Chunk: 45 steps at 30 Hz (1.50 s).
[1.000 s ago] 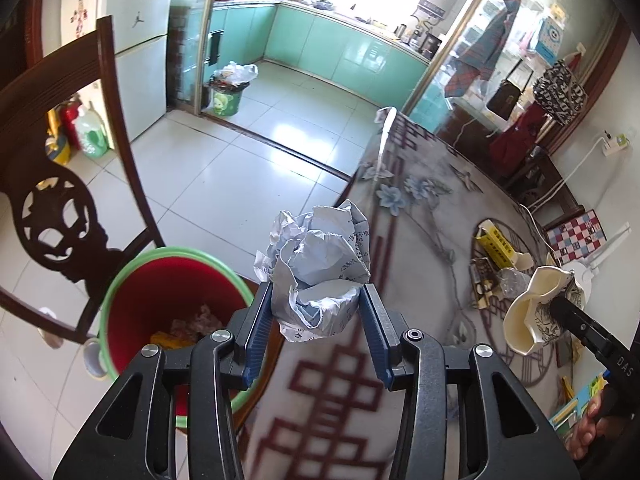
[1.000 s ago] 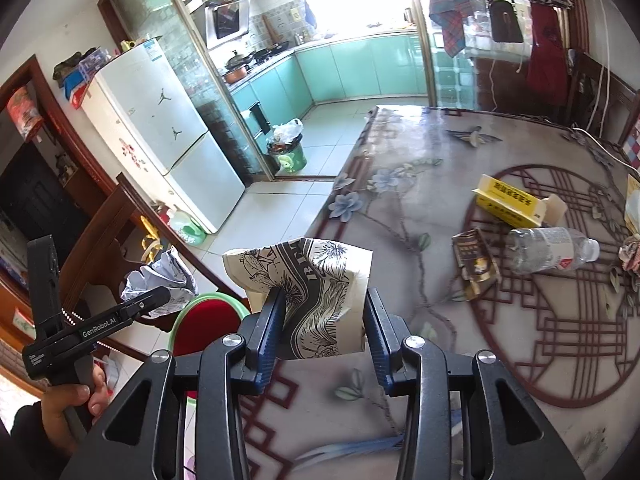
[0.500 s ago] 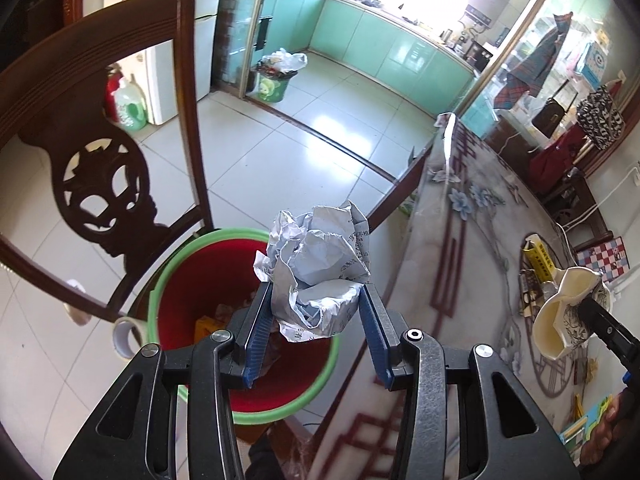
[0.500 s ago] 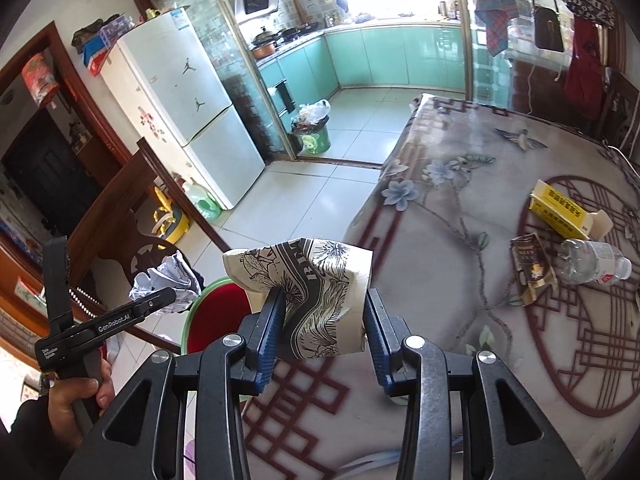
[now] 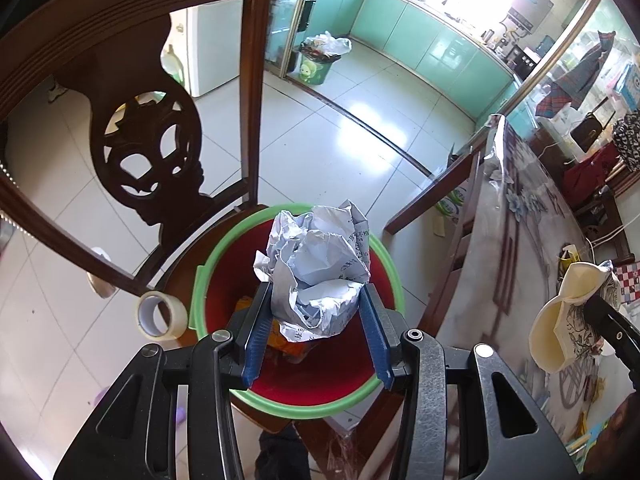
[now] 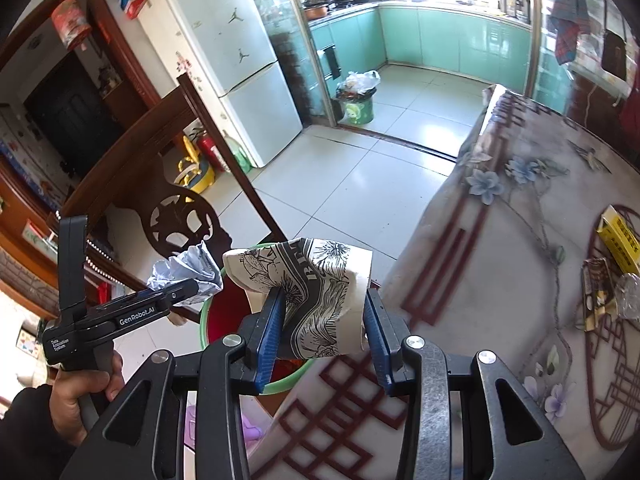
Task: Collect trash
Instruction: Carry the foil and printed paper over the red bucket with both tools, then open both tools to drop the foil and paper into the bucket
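Left gripper [image 5: 316, 334], now over the littered red bin [image 5: 376, 384], pinches crumpled paper [image 5: 316, 276]; right grips printed paper [image 6: 316, 300].

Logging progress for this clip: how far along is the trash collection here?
Done: some trash already lies inside the red bin. In hand: the left gripper holds a crumpled paper ball over the bin; the right gripper holds a printed paper cup. Left: the yellow box, wrapper and bottle on the table.
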Tool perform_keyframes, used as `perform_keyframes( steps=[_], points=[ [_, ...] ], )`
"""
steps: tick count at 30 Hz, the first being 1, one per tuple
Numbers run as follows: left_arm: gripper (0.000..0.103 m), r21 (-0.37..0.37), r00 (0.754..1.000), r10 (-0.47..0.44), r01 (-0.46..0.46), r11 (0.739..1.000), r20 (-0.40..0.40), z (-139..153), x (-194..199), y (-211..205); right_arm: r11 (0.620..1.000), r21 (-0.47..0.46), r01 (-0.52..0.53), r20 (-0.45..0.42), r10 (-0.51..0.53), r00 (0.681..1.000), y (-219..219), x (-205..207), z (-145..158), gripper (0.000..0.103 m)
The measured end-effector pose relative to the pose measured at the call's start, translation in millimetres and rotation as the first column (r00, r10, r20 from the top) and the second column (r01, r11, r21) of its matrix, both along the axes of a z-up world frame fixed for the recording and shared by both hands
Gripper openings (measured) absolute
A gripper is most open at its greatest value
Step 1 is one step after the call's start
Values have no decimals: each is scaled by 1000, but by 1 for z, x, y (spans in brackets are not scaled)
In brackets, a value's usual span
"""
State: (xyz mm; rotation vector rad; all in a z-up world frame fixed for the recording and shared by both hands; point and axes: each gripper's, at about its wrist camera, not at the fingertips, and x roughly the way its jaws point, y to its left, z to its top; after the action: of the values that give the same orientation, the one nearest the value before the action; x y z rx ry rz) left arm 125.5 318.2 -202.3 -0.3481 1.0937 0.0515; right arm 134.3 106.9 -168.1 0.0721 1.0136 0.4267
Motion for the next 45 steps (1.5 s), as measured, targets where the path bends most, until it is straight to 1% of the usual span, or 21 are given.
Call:
perform_keyframes(
  steps=[9, 15, 18, 25, 39, 45],
  points=[
    [42, 2, 999, 21, -21, 1000, -29, -11, 2, 15, 998, -22, -64, -12, 64, 998, 36, 13, -11, 37],
    [42, 11, 999, 11, -11, 1000, -42, -14, 7, 16, 997, -23, -74, -29, 73, 997, 49, 23, -25, 37],
    [42, 20, 999, 6, -5, 1000, -44, -14, 9, 17, 997, -11, -78, -36, 77, 996, 53, 26, -30, 37],
    [42, 27, 999, 8, -6, 1000, -49, -14, 10, 19, 997, -18, -76, -52, 75, 996, 58, 29, -36, 37],
    [42, 38, 998, 49, -47, 998, -45, -10, 0, 24, 992, -10, -128, -52, 127, 991, 70, 24, -39, 38],
    [46, 40, 998, 50, -48, 998, -40, -6, -6, 19, 992, -3, -129, -44, 129, 991, 63, 14, -35, 39]
  ],
)
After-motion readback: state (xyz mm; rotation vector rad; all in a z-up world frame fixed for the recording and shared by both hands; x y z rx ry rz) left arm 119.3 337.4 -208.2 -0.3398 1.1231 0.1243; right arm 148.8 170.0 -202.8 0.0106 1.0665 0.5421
